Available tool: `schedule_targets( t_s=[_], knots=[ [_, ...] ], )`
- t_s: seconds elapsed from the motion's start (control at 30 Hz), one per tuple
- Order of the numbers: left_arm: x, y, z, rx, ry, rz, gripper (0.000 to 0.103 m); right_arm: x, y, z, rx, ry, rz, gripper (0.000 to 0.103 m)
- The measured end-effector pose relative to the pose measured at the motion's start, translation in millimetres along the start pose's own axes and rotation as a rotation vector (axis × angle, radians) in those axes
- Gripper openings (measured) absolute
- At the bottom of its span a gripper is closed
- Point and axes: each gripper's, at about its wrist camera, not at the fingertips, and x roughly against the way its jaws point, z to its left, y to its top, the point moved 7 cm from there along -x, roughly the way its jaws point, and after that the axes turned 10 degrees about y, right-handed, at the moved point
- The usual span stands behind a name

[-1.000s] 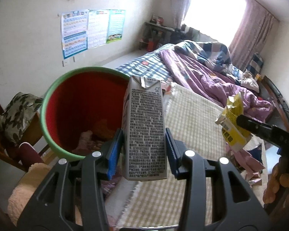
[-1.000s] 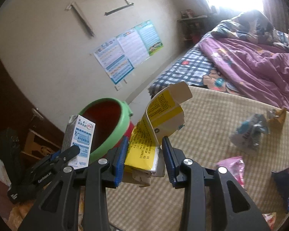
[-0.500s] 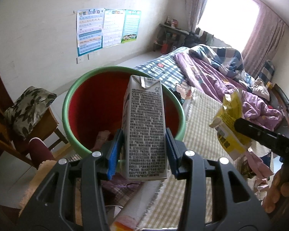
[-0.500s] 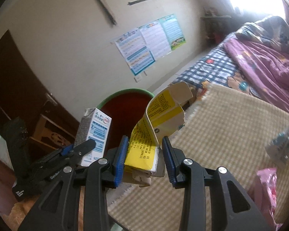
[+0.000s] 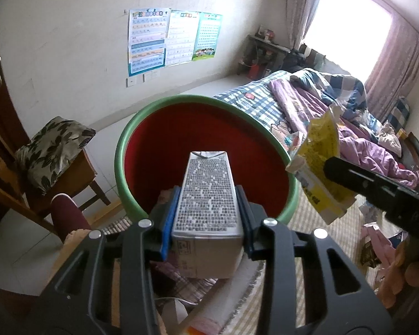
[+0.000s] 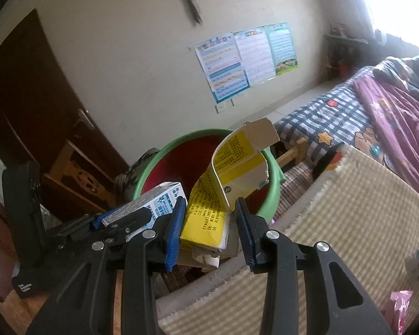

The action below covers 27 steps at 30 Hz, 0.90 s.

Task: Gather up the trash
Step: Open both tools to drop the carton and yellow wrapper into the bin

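Now the carton [image 5: 208,192] has tipped forward in the left gripper [image 5: 208,209]: it stood upright between the pads at both earlier moments, and here its top leans out over the red inside of the bin [image 5: 142,128], with its base showing toward the camera. The jaws have just been closing a little, and the blue pads press its two sides, so it is gripped, not released. The bin has also come from off to the left to fill the middle of the left view; the carton hangs above its near rim.

Beside it, the right gripper [image 6: 210,223] holds the torn yellow box [image 6: 209,217], pads clamped on its lower part, the opened flap curling up in front of the bin's rim. In the right view the bin has grown and swung toward the centre, so this hand has travelled that way too.

Both pieces look ready to drop; the carton seems better placed, while the box may sit only at the rim's edge. More wrappers [image 6: 399,304] lie on the mat [image 6: 363,223].
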Motion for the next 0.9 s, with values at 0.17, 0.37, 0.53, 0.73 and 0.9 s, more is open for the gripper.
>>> schedule_targets(
  t_s=[0.17,0.37,0.53,0.73,0.9],
  knots=[
    [-2,2,1,0.008,0.002,0.001,0.036,-9,0,2,0.014,0.001,0.016,0.036],
    [-2,1,3,0.014,0.013,-0.001,0.036,-15,1,2,0.017,0.008,0.019,0.038],
    [-4,1,10,0.043,0.022,0.003,0.055,-16,2,-2,-0.013,0.033,0.006,0.053],
    [-3,3,11,0.045,0.027,-0.002,0.056,-6,1,-3,-0.024,0.032,-0.006,0.053],
    [-2,2,9,0.042,0.024,-0.002,0.056,13,-1,-10,-0.042,0.009,-0.023,0.053]
  ],
)
